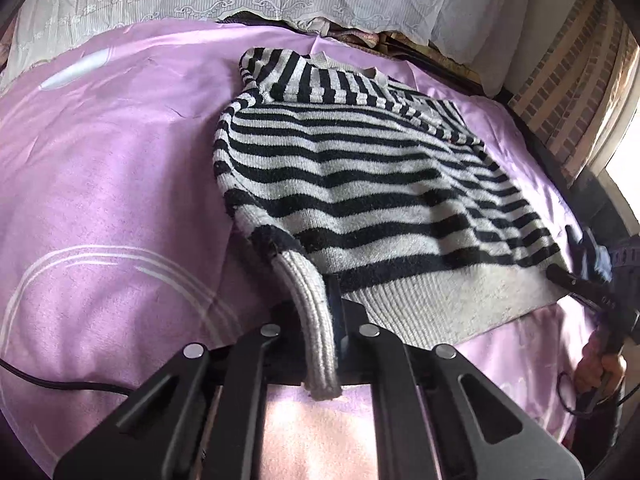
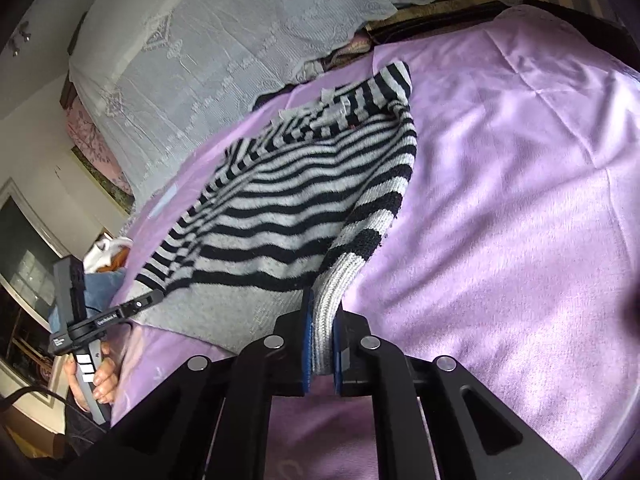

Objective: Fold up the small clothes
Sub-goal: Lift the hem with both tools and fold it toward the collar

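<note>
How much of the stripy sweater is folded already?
Not much yet. The striped sweater is spread flat on the purple sheet. The left gripper and right gripper each pinch a ribbed sleeve cuff. Folding the sleeves in and the body over is left.

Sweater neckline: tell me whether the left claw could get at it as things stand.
Probably not yet. The left claw is shut on the striped sweater's ribbed cuff, so it must let go first. Otherwise the way looks free: nothing lies on the sweater between claw and neckline.
</note>
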`<state>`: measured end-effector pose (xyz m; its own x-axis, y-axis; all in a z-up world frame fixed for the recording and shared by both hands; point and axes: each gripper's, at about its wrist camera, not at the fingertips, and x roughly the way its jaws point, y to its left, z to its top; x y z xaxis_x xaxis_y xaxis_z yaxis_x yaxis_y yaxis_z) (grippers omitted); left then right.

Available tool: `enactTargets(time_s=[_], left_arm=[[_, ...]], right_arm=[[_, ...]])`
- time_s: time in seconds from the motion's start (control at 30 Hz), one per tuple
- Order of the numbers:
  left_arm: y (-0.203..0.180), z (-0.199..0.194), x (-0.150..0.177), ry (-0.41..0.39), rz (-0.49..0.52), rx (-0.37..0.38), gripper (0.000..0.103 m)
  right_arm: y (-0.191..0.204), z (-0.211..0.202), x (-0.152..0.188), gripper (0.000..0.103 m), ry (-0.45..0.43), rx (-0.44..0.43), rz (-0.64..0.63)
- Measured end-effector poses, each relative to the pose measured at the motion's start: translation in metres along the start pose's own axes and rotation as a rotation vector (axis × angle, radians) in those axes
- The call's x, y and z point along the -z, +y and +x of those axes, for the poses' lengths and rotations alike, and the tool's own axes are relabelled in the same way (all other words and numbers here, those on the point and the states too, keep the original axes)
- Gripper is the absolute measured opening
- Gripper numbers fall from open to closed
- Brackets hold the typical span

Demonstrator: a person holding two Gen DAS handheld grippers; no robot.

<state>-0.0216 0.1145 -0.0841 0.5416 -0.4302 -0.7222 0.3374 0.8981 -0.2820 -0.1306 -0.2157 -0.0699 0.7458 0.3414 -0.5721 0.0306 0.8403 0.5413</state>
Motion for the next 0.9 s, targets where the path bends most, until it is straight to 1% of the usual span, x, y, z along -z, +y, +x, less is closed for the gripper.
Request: enactTargets(time_s=[0.07,0.17,0.27,0.37,0.63,0.9], left_arm=[[0.001,-0.007,-0.008,-0.009,-0.024,0.033,0.006],[-0.002,-0.018,-0.024,-0.038,-0.028,0.060,0.006],[-0.008,-0.024,-0.044,-0.069,-0.014,0.058,0.006],[-0.015,-0.022,-0.065,-0.089,-0.004,0.036,0.006],[-0.020,-0.004,-0.112,-0.116,-0.032,-0.002,0.006],[-0.013,0.030,-0.151,-0.117,-0.053,-0.061,0.006]], right_arm=[[0.001,-0.003,-0.005,0.008,-0.010,-0.033,0.019],[0.001,-0.007,-0.016,0.008,-0.022,-0.091,0.058],[0.000,-0.009,-0.034,0.008,-0.041,-0.134,0.096],[0.000,-0.007,-0.053,0.008,-0.058,-0.160,0.121],[0.002,0.015,-0.098,0.008,-0.096,-0.156,0.155],[-0.008,0.056,-0.138,0.008,-0.083,-0.107,0.169]])
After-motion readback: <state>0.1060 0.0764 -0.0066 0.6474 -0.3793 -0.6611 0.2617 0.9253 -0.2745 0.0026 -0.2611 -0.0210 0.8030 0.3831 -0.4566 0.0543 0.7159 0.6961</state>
